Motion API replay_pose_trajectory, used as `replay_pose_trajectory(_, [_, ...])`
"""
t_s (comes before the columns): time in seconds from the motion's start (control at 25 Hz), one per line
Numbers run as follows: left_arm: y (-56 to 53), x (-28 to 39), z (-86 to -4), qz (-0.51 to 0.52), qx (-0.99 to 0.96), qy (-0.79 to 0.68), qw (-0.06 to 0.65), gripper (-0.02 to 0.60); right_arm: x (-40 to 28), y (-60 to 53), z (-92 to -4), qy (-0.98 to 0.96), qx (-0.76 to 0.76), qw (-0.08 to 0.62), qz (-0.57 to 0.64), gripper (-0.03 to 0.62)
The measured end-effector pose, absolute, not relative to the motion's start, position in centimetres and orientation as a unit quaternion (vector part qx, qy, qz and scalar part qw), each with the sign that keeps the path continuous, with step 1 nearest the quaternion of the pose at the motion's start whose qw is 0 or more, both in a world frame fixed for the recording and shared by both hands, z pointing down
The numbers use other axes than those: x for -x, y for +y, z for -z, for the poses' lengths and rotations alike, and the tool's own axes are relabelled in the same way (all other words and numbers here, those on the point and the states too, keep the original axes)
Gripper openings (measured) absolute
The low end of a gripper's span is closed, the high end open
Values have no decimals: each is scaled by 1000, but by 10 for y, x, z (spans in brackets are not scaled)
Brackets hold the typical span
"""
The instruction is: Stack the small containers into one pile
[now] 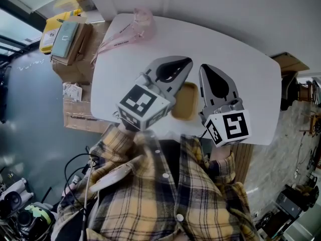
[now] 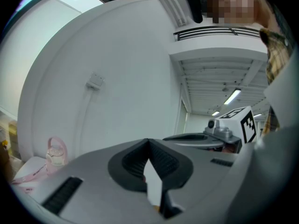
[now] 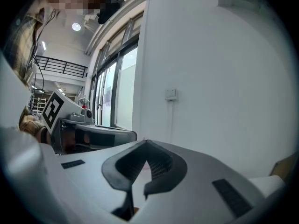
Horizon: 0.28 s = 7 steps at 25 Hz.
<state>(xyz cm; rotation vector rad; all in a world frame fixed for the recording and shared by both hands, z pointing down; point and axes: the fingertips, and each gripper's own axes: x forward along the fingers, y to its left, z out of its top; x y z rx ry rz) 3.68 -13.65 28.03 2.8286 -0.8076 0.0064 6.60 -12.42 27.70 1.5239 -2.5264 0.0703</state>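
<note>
A small tan container [image 1: 185,102] sits on the white table [image 1: 251,69], seen in the head view between and below the two grippers, its edges partly hidden by them. I cannot tell whether it is one piece or a pile. My left gripper [image 1: 187,62] is held level above the table, jaws shut with nothing between them [image 2: 149,143]. Just to its right, my right gripper [image 1: 203,68] is also shut and empty [image 3: 145,143]. Each gripper view shows the other gripper beside it, the right gripper [image 2: 224,133] and the left gripper [image 3: 81,127].
A pink clear object with a printed strap [image 1: 142,17] lies at the table's far left corner, also visible as the pink object [image 2: 55,152]. Cardboard boxes with books [image 1: 70,39] stand left of the table. A white wall rises behind it.
</note>
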Motion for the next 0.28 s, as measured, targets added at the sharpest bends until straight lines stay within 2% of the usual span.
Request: replay_pose_trajectory(0.28, [-136, -28, -282, -3, -955, -280, 100, 18, -60, -115, -280, -855, -510, 95, -28, 15])
